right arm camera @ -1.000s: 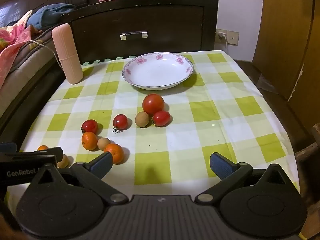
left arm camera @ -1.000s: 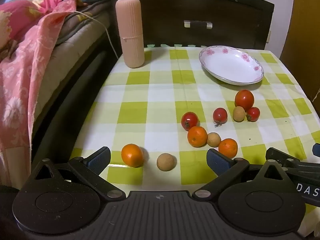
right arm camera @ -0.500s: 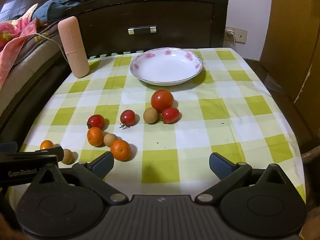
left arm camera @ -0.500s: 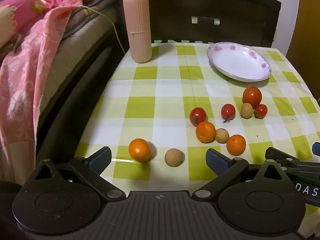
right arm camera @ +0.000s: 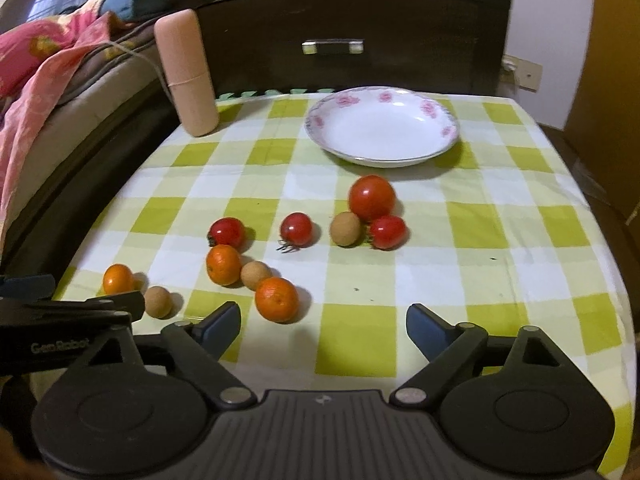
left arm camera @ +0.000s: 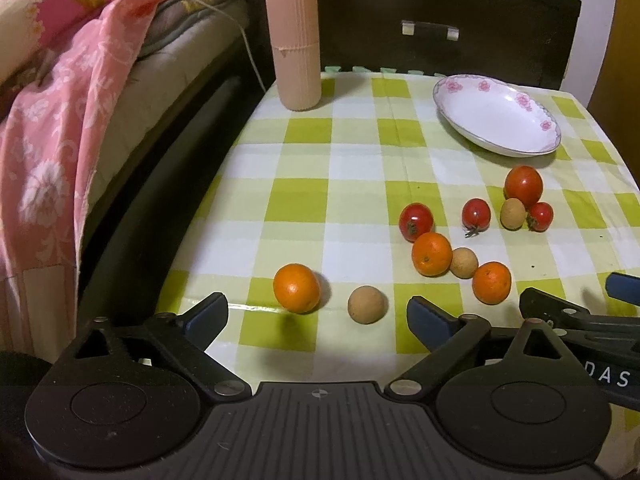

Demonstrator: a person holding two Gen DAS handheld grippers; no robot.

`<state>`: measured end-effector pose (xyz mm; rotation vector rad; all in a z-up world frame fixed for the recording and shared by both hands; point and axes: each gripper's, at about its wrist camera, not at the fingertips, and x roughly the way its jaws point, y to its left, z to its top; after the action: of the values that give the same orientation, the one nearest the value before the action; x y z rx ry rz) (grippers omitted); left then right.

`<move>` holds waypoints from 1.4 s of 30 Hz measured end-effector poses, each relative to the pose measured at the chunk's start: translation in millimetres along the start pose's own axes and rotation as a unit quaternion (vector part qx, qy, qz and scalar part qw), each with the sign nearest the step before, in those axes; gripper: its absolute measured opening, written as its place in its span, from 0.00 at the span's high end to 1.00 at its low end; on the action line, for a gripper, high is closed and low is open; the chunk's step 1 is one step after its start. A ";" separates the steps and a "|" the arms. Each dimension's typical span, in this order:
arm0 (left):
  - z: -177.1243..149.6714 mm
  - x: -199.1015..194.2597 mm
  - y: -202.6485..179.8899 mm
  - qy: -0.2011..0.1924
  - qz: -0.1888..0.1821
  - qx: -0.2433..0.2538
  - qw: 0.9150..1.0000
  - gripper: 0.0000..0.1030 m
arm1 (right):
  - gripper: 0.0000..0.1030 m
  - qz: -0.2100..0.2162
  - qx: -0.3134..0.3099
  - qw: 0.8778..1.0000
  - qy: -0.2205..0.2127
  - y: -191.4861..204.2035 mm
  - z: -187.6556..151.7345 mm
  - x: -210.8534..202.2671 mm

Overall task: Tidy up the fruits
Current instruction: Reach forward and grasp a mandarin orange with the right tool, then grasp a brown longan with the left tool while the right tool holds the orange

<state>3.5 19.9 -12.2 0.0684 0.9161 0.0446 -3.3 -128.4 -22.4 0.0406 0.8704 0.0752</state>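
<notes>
Both sets of my jaws stand wide apart and hold nothing. My left gripper (left arm camera: 318, 316) hovers over the near edge of the table (left arm camera: 344, 160), and an orange (left arm camera: 296, 288) and a small brown fruit (left arm camera: 367, 304) sit right ahead of its fingertips. My right gripper (right arm camera: 323, 322) hangs at the same near edge, with another orange (right arm camera: 277, 299) just off its left finger.

The rest is strewn mid-table: two more brown fruits, a third orange, three small tomatoes and one large tomato (right arm camera: 372, 197) nearest the plate (right arm camera: 382, 158), which waits bare toward the far right corner. A pink ribbed container (left arm camera: 296, 40) stands at the far left corner.

These all look light and round, so I reckon they'll roll at a nudge. The oranges should take a firm squeeze across the widest part. The tomatoes look smooth and soft-skinned; I'd close gently around the middle and keep clear of the stems.
</notes>
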 end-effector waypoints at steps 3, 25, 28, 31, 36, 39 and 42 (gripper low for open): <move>-0.3 3.1 0.3 0.008 0.001 -0.001 1.000 0.07 | 0.26 0.020 -0.010 1.000 0.014 1.6 2.4 6.9; -0.5 12.8 3.0 0.015 -0.011 -0.002 1.000 0.05 | 0.65 0.074 -0.060 0.992 0.078 13.2 15.5 56.4; -1.0 15.4 3.8 0.019 -0.015 -0.006 1.000 0.05 | 0.65 0.072 -0.064 0.992 0.076 13.9 17.4 57.4; -2.2 18.4 1.5 0.024 -0.016 0.000 1.000 0.05 | 0.66 0.076 -0.063 0.992 0.076 11.6 20.0 59.0; -1.2 21.2 2.1 0.029 -0.025 0.002 0.999 0.05 | 0.71 0.074 -0.068 0.992 0.078 10.0 19.9 58.2; -2.0 23.8 0.7 0.037 -0.050 0.003 0.998 0.10 | 0.71 0.074 -0.070 0.992 0.078 9.8 19.5 57.1; -3.3 23.5 -6.6 0.038 -0.063 0.022 0.997 0.13 | 0.72 0.074 -0.065 0.992 0.080 5.9 18.4 54.9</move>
<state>15.3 15.1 -33.3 0.0501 0.9956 -0.0898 45.7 -118.1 -52.0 -0.0234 1.0194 0.2766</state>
